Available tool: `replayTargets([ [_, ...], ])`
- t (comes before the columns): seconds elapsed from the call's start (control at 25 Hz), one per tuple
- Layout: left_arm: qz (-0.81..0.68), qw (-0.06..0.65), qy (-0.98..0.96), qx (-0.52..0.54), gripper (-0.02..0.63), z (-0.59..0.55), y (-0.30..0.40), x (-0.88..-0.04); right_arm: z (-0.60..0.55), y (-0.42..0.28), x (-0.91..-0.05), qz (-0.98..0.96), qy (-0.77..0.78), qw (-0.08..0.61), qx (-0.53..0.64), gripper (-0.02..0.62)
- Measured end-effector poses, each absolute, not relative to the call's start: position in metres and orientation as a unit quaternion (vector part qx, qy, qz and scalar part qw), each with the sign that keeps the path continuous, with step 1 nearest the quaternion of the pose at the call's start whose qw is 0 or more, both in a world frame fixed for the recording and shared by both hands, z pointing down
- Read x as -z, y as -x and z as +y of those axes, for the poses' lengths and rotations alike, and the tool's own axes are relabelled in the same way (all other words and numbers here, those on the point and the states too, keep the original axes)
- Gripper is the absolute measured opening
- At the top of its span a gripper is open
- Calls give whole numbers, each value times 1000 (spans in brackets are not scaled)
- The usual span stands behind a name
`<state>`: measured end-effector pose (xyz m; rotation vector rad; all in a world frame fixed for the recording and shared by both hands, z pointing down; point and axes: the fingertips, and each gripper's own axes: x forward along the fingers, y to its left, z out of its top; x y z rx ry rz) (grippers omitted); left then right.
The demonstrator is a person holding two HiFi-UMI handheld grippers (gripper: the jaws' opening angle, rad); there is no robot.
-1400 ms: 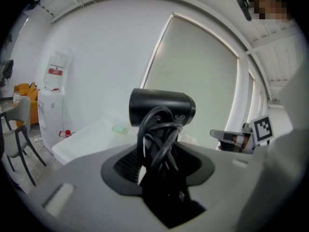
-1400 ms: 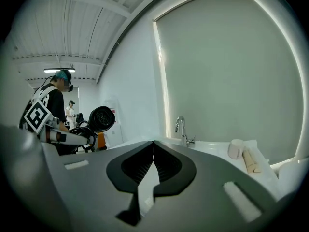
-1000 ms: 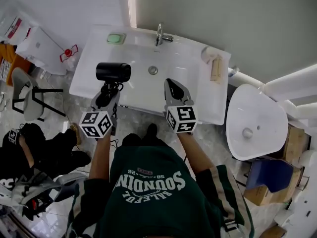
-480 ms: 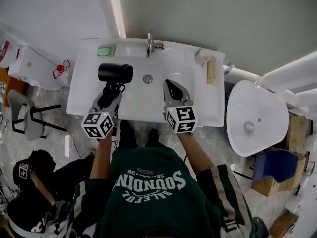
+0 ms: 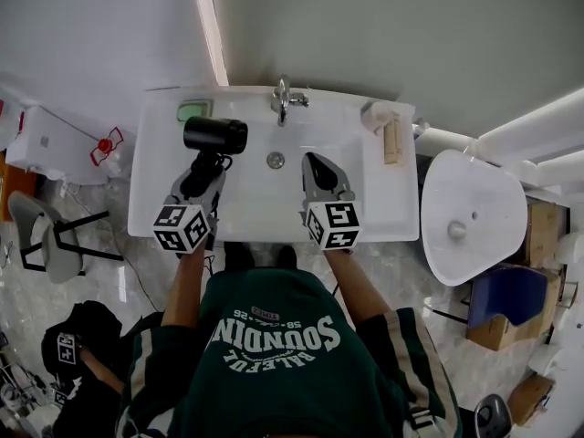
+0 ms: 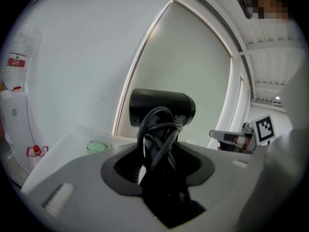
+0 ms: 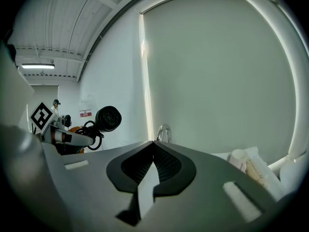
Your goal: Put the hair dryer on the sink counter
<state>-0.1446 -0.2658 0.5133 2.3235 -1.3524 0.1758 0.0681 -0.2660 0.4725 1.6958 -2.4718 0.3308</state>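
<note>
My left gripper (image 5: 203,176) is shut on the handle of the black hair dryer (image 5: 214,135), whose cord is wound round that handle. The dryer stands upright, barrel on top, above the left part of the white sink counter (image 5: 153,199). In the left gripper view the barrel (image 6: 161,108) rises over the looped cord (image 6: 158,141) between the jaws of my left gripper (image 6: 157,170). My right gripper (image 5: 319,167) hovers over the basin, shut and holding nothing. In its own view my right gripper (image 7: 153,144) has its jaws meeting, and the dryer (image 7: 107,118) shows at the left.
A chrome tap (image 5: 282,99) stands at the back of the basin, with a green soap (image 5: 192,111) at the back left. A white roll (image 5: 376,114) and a wooden brush (image 5: 393,141) lie on the right side. Another white basin (image 5: 470,217) stands further right.
The view has shifted so the sink counter sits more squarely under both grippers. The hair dryer stays in the left gripper. The right gripper stays shut.
</note>
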Motion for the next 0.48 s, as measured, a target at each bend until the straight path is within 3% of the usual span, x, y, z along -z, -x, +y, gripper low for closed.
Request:
replayTargets([
  [0.48,-500,247,-827,-77,230,-282,193,-541,-284,-35,-485,-816,-560,77,-120,3],
])
